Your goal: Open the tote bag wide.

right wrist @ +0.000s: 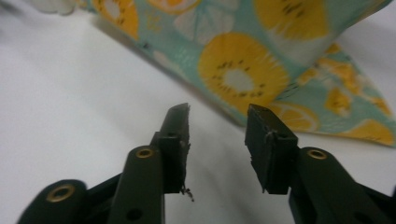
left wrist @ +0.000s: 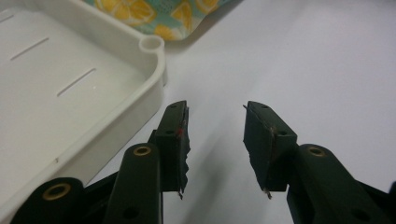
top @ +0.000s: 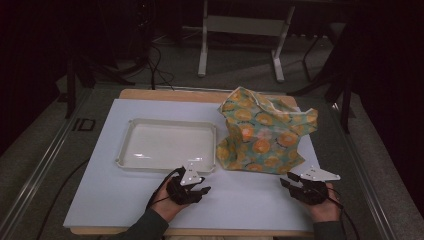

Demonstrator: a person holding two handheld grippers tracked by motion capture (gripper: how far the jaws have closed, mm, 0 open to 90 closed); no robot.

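Dark floor and stand legs lie beyond the white surface (top: 125, 200). Crumpled fruit-print cloth (top: 262, 132) stands bunched at its far right, beside the tray (top: 167, 145); its folds hide any long axis. Left claw (top: 200, 187) and right claw (top: 289, 181) both gape empty, touching nothing, the right just short of the cloth's edge.

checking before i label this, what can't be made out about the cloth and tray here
- Fruit-print cloth: its far side and whatever lies under or inside it are hidden by its own bunched folds in the high view; cut off by the top edge in the right gripper view.
- White tray: cut off at the left edge in the left gripper view.
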